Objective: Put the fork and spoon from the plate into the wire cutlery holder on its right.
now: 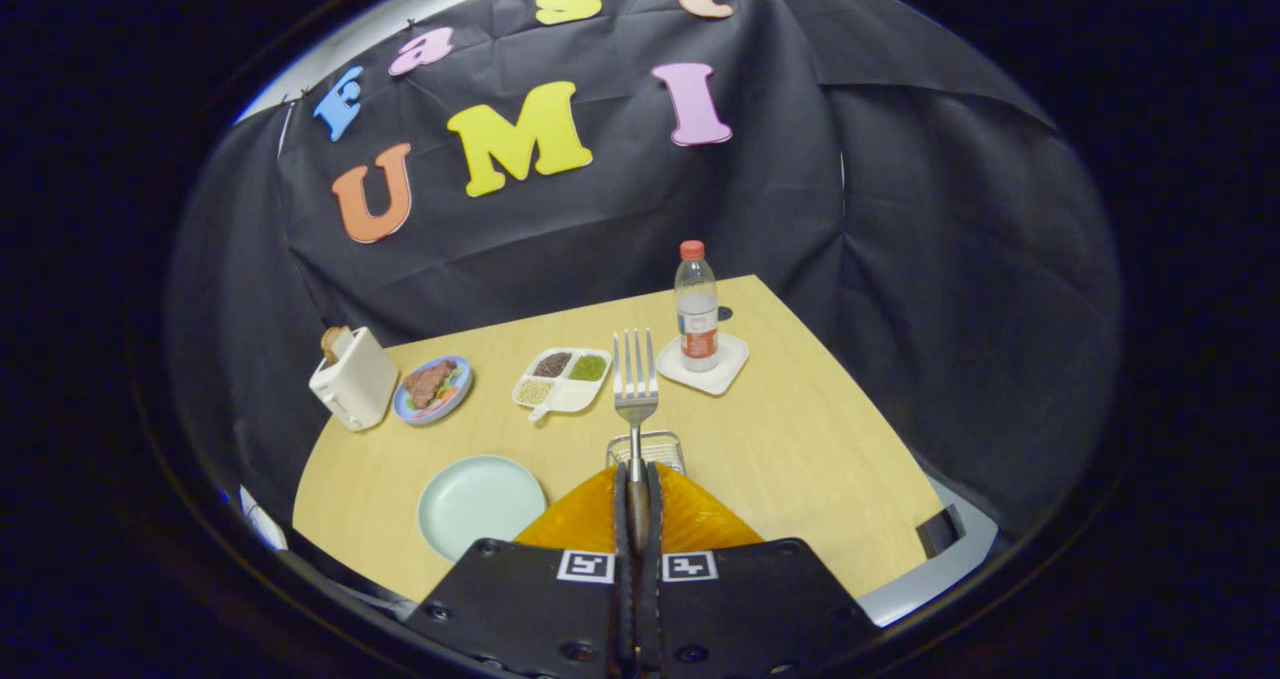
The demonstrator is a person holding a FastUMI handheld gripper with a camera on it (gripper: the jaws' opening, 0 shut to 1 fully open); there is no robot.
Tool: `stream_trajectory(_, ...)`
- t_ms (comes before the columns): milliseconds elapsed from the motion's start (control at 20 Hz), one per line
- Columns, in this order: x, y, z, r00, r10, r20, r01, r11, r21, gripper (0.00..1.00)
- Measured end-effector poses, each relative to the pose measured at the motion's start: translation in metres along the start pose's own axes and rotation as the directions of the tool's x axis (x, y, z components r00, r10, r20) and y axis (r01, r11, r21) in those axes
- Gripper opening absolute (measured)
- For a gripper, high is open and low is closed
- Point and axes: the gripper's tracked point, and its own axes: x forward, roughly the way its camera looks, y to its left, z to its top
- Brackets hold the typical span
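With jaws clamped on the fork (635, 384) handle, tines up, the gripper (637, 504) hangs above the wire holder (646, 450), right of the plate (480, 504). Lower it straight, handle first, release once seated inside.

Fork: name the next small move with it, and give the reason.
Probably lower it straight down into the wire cutlery holder. The gripper is shut on the fork by its handle, tines pointing away, and the holder sits just beyond the fingers, seemingly under the fork. The light green plate lies bare.
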Motion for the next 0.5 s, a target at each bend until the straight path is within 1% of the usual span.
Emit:
stream_trajectory(150, 0.024, -0.009, -0.015, 0.998, 0.006, -0.069, -0.006, 1.000, -0.005, 0.03)
stream_trajectory(250, 0.041, -0.010, -0.028, 0.992, 0.023, -0.123, -0.024, 1.000, -0.005, 0.03)
stream_trajectory(400, 0.054, -0.008, -0.040, 0.981, 0.041, -0.189, -0.042, 0.999, 0.000, 0.03)
stream_trajectory(450, 0.058, -0.006, -0.043, 0.981, 0.047, -0.191, -0.048, 0.999, 0.000, 0.04)
stream_trajectory(500, 0.057, -0.007, -0.040, 0.981, 0.044, -0.188, -0.046, 0.999, -0.006, 0.07)
